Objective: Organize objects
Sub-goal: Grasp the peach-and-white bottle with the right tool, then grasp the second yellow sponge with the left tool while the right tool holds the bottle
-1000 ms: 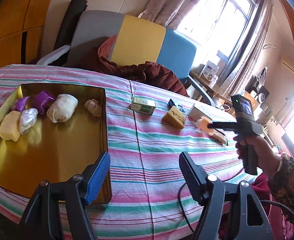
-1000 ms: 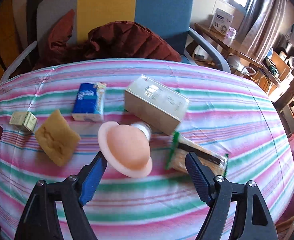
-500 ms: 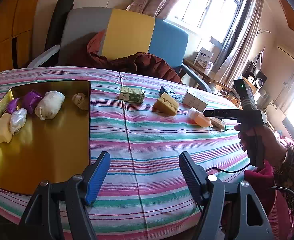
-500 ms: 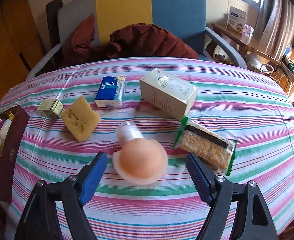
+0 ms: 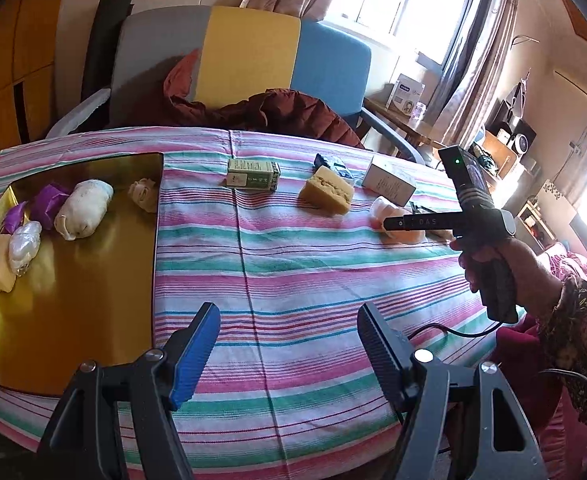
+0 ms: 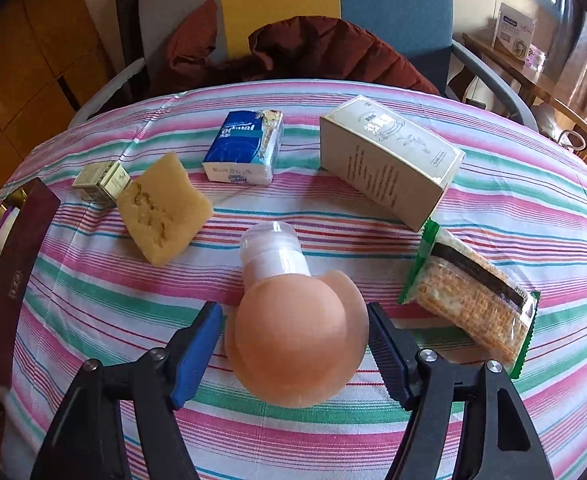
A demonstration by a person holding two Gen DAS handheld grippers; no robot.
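A peach silicone bottle [image 6: 293, 332] with a clear cap lies on the striped tablecloth, between the open fingers of my right gripper [image 6: 295, 346]; the jaws flank it without clamping. It also shows in the left wrist view [image 5: 397, 220], partly behind the right gripper's finger [image 5: 421, 222]. A gold tray [image 5: 73, 280] at the left holds several wrapped items. My left gripper [image 5: 287, 354] is open and empty above the table's near edge.
On the cloth lie a yellow sponge [image 6: 161, 208], a small green box [image 6: 101, 180], a blue tissue pack [image 6: 245, 148], a beige carton [image 6: 389, 160] and a cracker packet [image 6: 473, 300]. A chair with a maroon jacket [image 5: 261, 112] stands behind the table.
My right gripper has moved forward so the peach bottle now lies between its fingers. The left gripper has shifted view slightly; it stays open.
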